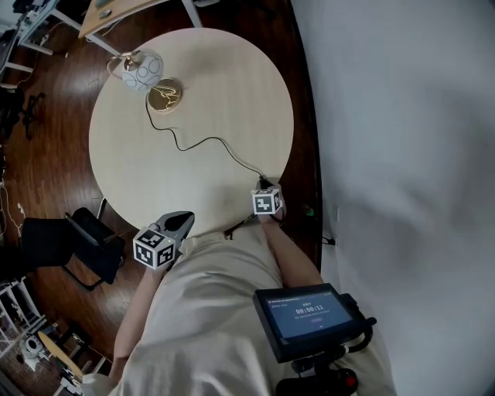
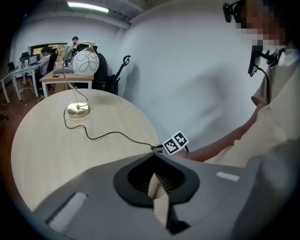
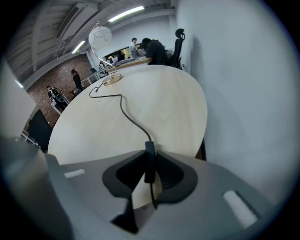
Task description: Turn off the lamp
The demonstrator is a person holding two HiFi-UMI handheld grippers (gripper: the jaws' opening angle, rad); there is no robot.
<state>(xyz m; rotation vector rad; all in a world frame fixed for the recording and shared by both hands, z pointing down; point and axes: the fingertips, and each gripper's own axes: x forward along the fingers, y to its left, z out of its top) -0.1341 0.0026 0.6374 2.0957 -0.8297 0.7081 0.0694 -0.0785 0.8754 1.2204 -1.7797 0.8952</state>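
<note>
A lamp with a white globe shade (image 1: 143, 71) and a brass base (image 1: 164, 94) stands at the far left of the round table (image 1: 232, 77). Its black cord (image 1: 205, 141) runs across to the near right edge. There my right gripper (image 1: 267, 188) points steeply down, shut on the cord's inline switch (image 3: 150, 161), which stands upright between the jaws. My left gripper (image 1: 186, 220) hovers at the near edge, shut and holding nothing, apart from the cord. In the left gripper view the lamp shade (image 2: 85, 62) and the right gripper's marker cube (image 2: 175, 142) show.
A white wall (image 1: 402, 116) runs close along the table's right side. A black chair (image 1: 85, 244) stands on the wooden floor at the near left. A screen (image 1: 305, 317) hangs at the person's chest. A wooden desk (image 1: 116, 11) stands beyond the table.
</note>
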